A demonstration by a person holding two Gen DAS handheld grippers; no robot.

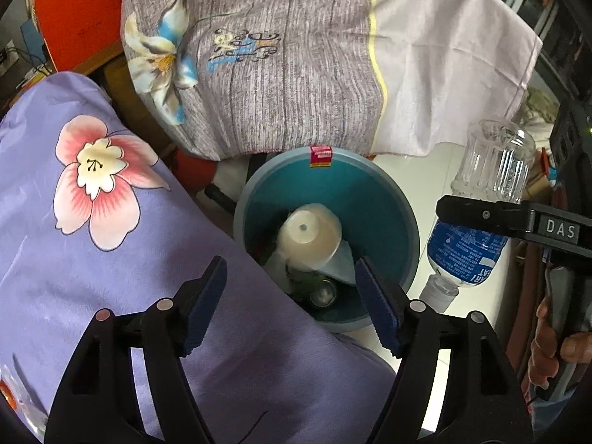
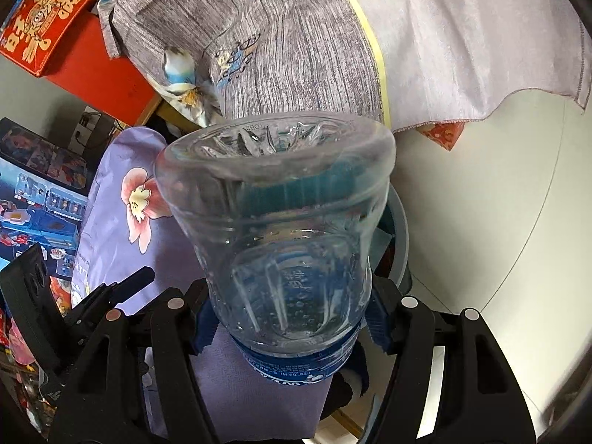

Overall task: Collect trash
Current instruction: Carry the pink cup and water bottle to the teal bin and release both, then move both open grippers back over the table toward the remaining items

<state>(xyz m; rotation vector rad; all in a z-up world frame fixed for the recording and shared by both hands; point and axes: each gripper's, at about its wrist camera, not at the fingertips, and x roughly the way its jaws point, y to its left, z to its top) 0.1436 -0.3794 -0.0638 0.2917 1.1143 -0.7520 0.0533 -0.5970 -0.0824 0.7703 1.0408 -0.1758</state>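
Observation:
A teal trash bin stands on the floor below me, holding a pale cup, a small can and other trash. My left gripper is open and empty above the bin's near edge. My right gripper is shut on a clear plastic bottle with a blue label, gripped at the label with its base pointing forward. In the left wrist view the bottle hangs neck down just right of the bin, with the right gripper's finger across it. The bin's rim shows behind the bottle.
A purple flowered cloth lies left of the bin. A grey-lilac flowered sheet hangs behind it. White floor lies to the right. A red box and toy boxes sit at the left.

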